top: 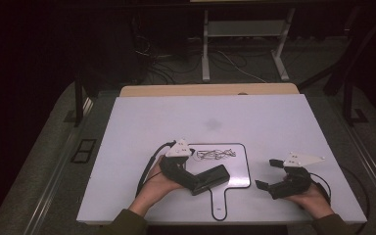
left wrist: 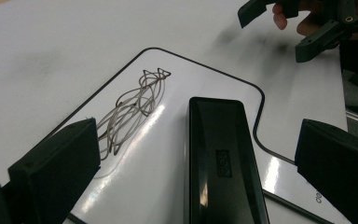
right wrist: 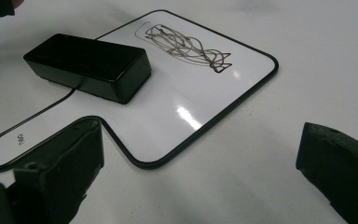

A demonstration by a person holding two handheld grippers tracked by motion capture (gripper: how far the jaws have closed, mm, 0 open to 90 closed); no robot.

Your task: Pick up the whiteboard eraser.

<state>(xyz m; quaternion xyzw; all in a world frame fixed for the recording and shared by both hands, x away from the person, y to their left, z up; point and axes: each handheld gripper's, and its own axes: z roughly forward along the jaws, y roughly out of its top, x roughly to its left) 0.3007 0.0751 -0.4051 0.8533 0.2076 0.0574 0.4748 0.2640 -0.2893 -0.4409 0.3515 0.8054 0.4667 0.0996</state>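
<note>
1. High view: small whiteboard (top: 235,171) with a black border and a handle tab lies on the white table (top: 127,127), near the table's front edge. Wide bare tabletop behind the whiteboard and to both sides of it; less room in front.
2. High view: black eraser (top: 210,178) lies on the whiteboard's lower left part, long axis slanted. Scribble (top: 216,154) sits along the whiteboard's top edge, apart from the eraser.
3. High view: left gripper (top: 188,178) is at the whiteboard's left edge, at the eraser's near end. Whether it touches the eraser cannot be told here. Right gripper (top: 269,172) is off the whiteboard's right edge, over bare table, jaws spread.
4. Left gripper view: eraser (left wrist: 223,163) runs up the middle between the two jaws. Jaws wide apart, clear gap on each side of the eraser, no contact seen. Scribble (left wrist: 133,107) lies left of the eraser on the whiteboard (left wrist: 177,84). Right gripper (left wrist: 284,32) is visible past the whiteboard's far corner, jaws apart.
5. Right gripper view: jaws spread wide, holding nothing, bare table between them. Whiteboard (right wrist: 177,107) lies ahead; its rounded corner and the notch by the handle are nearest. Eraser (right wrist: 91,65) sits on the whiteboard's left part, scribble (right wrist: 186,46) beyond it near the far edge. Nothing lies between the jaws and the whiteboard's border.
</note>
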